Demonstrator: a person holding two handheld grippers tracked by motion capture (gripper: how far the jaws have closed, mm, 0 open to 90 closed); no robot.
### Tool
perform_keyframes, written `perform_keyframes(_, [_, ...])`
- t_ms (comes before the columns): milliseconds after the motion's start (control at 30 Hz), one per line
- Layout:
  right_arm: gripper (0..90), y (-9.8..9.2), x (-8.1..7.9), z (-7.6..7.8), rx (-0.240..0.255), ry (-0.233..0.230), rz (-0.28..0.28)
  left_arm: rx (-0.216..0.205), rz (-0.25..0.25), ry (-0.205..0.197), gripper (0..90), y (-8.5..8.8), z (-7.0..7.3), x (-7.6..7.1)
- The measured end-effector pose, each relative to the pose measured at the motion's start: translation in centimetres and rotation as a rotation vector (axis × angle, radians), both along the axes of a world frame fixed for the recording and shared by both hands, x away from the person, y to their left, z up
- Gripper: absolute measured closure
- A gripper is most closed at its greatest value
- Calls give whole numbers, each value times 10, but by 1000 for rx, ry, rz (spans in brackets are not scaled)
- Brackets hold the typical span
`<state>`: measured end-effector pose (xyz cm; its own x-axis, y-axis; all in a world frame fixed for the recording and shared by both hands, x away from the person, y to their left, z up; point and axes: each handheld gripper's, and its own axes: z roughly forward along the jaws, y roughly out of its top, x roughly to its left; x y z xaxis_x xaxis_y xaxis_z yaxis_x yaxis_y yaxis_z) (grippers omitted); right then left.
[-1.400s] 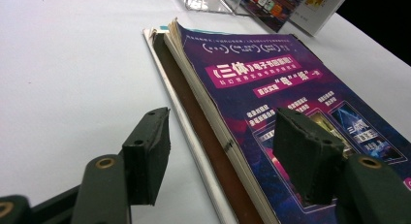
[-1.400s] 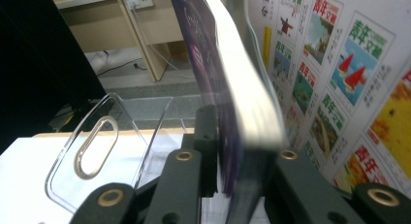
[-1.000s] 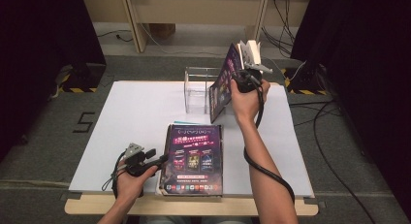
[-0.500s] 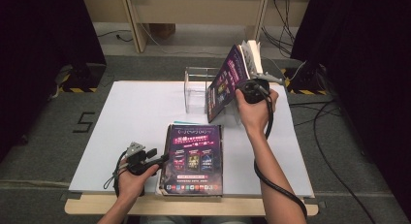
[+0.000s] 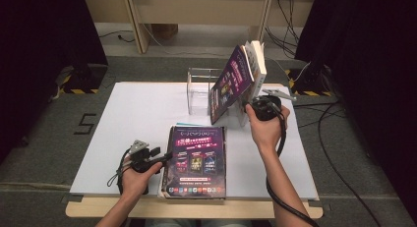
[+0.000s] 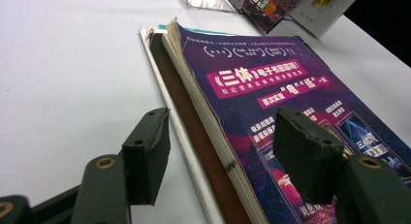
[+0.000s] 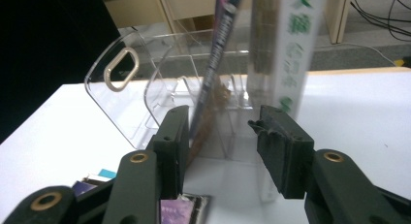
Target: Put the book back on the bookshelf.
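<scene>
- The right claw [image 5: 247, 107] is held up at the near end of the clear rack [image 5: 204, 92], its body in the person's right hand [image 5: 264, 128].
- Its jaws have just been opening and now stand spread; the pads press on nothing.
- Just beyond and between those jaws stand 2 books: a purple magazine [image 7: 219, 54] that leans toward the left jaw, and a white book [image 7: 283, 44] upright by the right jaw.
- In the high view the magazine tilts against the white book, both at the right end of the rack.
- The left claw [image 6: 220, 156] lies low on the white table [image 5: 133, 114], jaws spread, pinching nothing.
- A flat stack of books [image 5: 194, 160] lies right at that claw: its left jaw is over bare table beside the spines, its right jaw above the top purple cover [image 6: 286, 93].
- The left hand [image 5: 135, 180] grips the claw near the table's front edge.
</scene>
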<state>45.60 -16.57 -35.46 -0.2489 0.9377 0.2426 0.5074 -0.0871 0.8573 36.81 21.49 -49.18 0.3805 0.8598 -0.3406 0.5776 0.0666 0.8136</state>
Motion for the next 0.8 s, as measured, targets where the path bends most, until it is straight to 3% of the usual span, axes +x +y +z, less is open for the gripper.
perform_keyframes(267, [558,-16,-15,-15,21,30,-23,-14,-1,9,369,0,-2,-1])
perform_keyframes(567, [558,-27,-19,-23,36,40,-39,-16,10,1,370,3,-3,0])
perform_keyframes(800, [556,-24,-21,-36,34,98,-7,-15,3,27,372,1,-7,0])
